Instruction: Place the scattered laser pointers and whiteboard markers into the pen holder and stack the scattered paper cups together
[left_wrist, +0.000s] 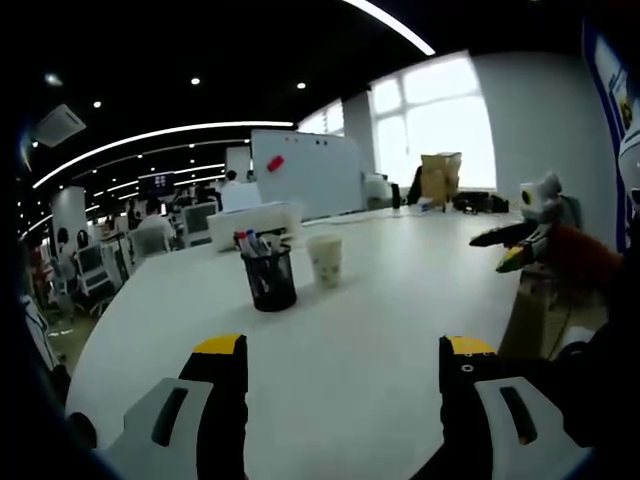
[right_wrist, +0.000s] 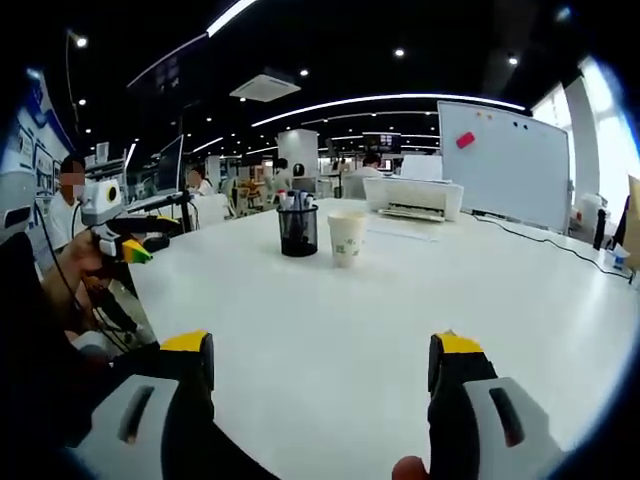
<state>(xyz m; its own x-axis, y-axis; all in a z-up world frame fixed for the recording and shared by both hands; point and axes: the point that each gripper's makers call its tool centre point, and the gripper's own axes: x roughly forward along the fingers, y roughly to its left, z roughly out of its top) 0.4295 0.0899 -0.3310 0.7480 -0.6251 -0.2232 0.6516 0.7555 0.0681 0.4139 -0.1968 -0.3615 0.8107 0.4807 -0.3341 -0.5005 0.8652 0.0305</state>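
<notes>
A black mesh pen holder (left_wrist: 270, 277) with markers and pens standing in it sits mid-table, and a white paper cup (left_wrist: 325, 260) stands upright just to its right. The right gripper view has the same pen holder (right_wrist: 297, 229) and cup (right_wrist: 347, 237) side by side. My left gripper (left_wrist: 343, 360) is open and empty, low over the white table (left_wrist: 360, 330), well short of the holder. My right gripper (right_wrist: 322, 360) is also open with nothing between its jaws. Each gripper appears in the other's view, the right gripper (left_wrist: 515, 245) and the left gripper (right_wrist: 130, 240), held above the table's edge.
A white printer (right_wrist: 412, 197) and a whiteboard (right_wrist: 500, 160) stand beyond the holder, with a cable (right_wrist: 540, 240) trailing on the table. A cardboard box (left_wrist: 440, 178) sits at the far end. Office desks with people are behind, and a person (right_wrist: 70, 200) is close by on the left.
</notes>
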